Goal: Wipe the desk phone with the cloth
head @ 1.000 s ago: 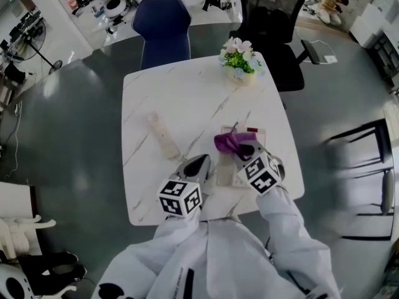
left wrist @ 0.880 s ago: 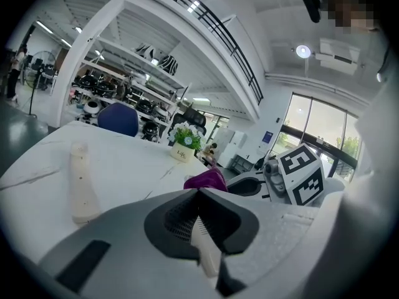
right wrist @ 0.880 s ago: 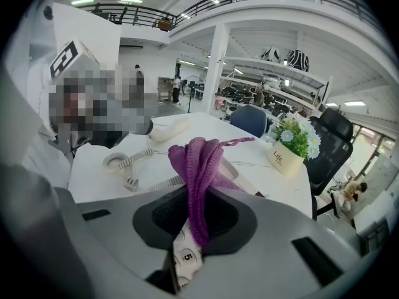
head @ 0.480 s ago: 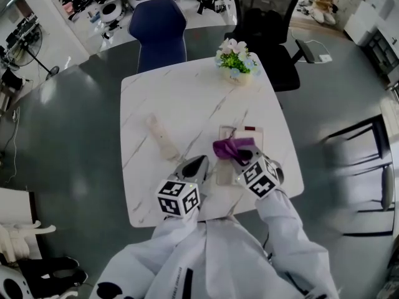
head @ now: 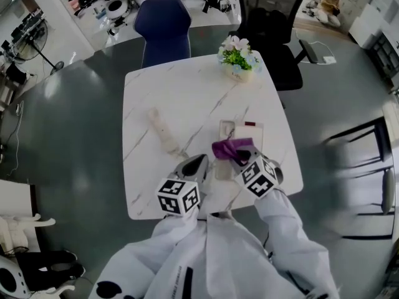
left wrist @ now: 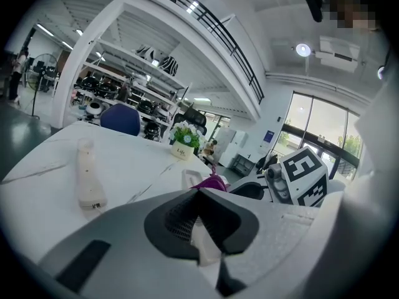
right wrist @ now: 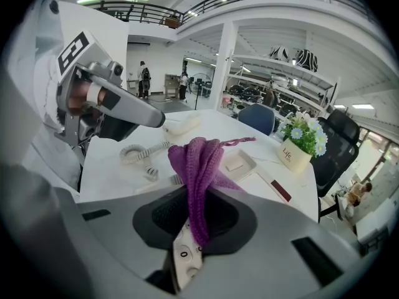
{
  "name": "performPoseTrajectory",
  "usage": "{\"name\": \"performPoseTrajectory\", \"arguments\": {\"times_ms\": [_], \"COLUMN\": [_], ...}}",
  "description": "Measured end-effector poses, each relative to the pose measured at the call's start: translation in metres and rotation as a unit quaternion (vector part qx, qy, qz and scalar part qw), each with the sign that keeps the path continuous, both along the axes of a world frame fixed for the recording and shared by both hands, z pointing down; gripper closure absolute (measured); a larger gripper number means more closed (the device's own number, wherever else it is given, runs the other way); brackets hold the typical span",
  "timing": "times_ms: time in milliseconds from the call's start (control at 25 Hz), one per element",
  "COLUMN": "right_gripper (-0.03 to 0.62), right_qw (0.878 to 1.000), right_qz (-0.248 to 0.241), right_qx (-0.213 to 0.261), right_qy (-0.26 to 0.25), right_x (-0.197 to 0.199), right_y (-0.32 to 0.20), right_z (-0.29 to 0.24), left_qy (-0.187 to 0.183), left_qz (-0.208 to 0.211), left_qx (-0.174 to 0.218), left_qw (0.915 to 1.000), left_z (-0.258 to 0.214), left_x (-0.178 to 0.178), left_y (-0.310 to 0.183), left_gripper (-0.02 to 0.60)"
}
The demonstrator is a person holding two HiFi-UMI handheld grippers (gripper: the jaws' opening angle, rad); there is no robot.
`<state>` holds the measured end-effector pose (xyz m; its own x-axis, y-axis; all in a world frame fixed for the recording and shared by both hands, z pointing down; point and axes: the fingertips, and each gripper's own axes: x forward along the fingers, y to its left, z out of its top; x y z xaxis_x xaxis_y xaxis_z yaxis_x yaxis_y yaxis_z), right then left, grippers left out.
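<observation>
Cloth [head: 227, 147], purple knit, sits pinched in my right gripper's [head: 239, 157] closed jaws over the desk phone [head: 248, 132]. My left gripper [head: 194, 166] rests at its 8 o'clock with jaws together and empty. The handset [head: 162, 131] lies apart at 9 o'clock.

head view looks steeply down from above onto the whole marble table [head: 187, 98]. the left gripper view sits low at the table's near edge, facing across the top. the right gripper view, close behind the purple cloth [right wrist: 199, 167], faces across too. all three share the flower pot [head: 237, 58] at the far edge.
</observation>
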<state>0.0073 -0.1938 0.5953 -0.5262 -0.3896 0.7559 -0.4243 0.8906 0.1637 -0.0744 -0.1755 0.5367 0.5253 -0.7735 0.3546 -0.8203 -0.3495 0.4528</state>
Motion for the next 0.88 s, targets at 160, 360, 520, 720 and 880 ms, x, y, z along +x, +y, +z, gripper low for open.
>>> {"name": "performPoseTrajectory", "arguments": {"times_ms": [160, 360, 520, 720, 880], "right_gripper": [0.553, 0.553, 0.552, 0.551, 0.553], "right_qw": [1.000, 1.000, 1.000, 0.999, 0.999], "right_qz": [-0.007, -0.013, -0.019, -0.027, -0.037], "right_qx": [-0.010, -0.017, -0.020, -0.026, -0.032], "right_qy": [0.003, 0.002, 0.002, 0.000, -0.001], "right_x": [0.001, 0.001, 0.002, 0.003, 0.002], "right_y": [0.012, 0.024, 0.030, 0.040, 0.049], "right_z": [0.002, 0.004, 0.007, 0.009, 0.013], "left_qy": [0.001, 0.000, -0.002, -0.003, -0.003], "left_qz": [-0.005, -0.012, -0.019, -0.029, -0.035], "left_qx": [0.001, 0.001, 0.003, 0.003, 0.003], "left_qw": [1.0000, 0.9999, 0.9998, 0.9996, 0.9994], "left_z": [-0.004, -0.007, -0.008, -0.009, -0.009], "left_x": [0.003, 0.004, 0.004, 0.004, 0.005], "left_y": [0.008, 0.018, 0.025, 0.033, 0.039], "left_gripper": [0.584, 0.584, 0.584, 0.583, 0.584]}}
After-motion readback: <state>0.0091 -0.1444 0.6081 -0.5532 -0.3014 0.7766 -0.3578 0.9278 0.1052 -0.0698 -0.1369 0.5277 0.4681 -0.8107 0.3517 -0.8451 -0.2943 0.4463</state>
